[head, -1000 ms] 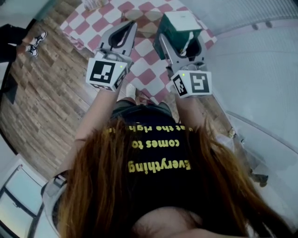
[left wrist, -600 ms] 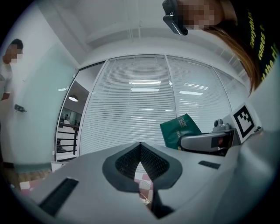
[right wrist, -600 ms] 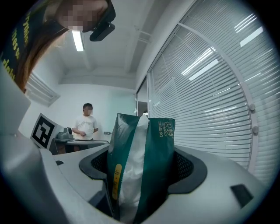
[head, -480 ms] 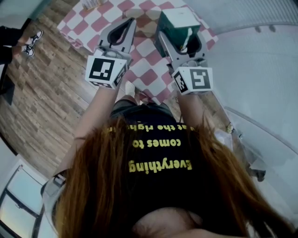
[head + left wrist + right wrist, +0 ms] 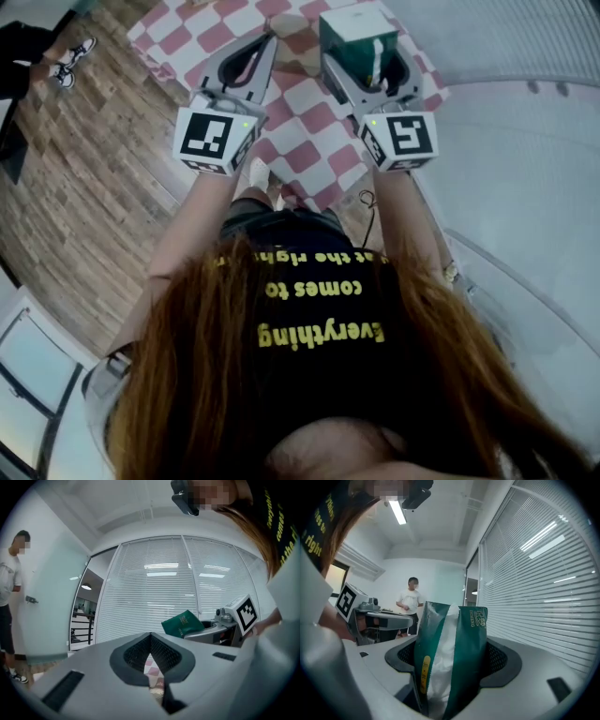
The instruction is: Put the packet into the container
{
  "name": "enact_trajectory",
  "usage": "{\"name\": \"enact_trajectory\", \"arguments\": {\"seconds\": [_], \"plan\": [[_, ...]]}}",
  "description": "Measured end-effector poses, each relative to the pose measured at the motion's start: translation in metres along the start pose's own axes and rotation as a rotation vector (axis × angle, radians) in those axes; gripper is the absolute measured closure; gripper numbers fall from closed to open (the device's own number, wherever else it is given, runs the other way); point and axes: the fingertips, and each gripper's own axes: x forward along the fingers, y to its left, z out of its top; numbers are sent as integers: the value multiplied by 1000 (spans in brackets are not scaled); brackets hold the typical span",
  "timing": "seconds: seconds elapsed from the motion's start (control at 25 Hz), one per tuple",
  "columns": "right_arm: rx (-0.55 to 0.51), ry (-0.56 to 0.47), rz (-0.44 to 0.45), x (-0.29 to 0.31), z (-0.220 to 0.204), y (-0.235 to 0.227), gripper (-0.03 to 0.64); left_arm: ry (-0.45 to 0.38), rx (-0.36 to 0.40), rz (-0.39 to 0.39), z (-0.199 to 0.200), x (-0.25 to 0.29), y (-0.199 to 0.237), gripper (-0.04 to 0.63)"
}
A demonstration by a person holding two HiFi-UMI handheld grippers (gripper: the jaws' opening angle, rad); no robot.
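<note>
The right gripper (image 5: 451, 660) clamps the green packet (image 5: 464, 634) upright, probably so it goes in end-first. The left gripper (image 5: 151, 638), jaws together and empty, hangs spare alongside.

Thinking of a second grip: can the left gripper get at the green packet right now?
Probably yes. The packet, clamped in the right gripper, faces the left gripper with only open air between them. The left gripper's jaws are together, though, so they'd need to open first.

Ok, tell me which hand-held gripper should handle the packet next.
Right. The right hand-held gripper is clamped on the green packet, while the left hand-held gripper is shut with nothing between its jaws.
</note>
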Motion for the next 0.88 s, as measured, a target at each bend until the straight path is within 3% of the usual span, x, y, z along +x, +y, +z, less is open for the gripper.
{"name": "enact_trajectory", "arguments": {"seconds": [0.28, 0.88], "plan": [[-99, 120, 135, 30, -18, -2, 239, 1, -15, 11, -4, 1, 4, 594], [-511, 366, 550, 73, -90, 33, 238, 33, -29, 48, -18, -1, 8, 595]]}}
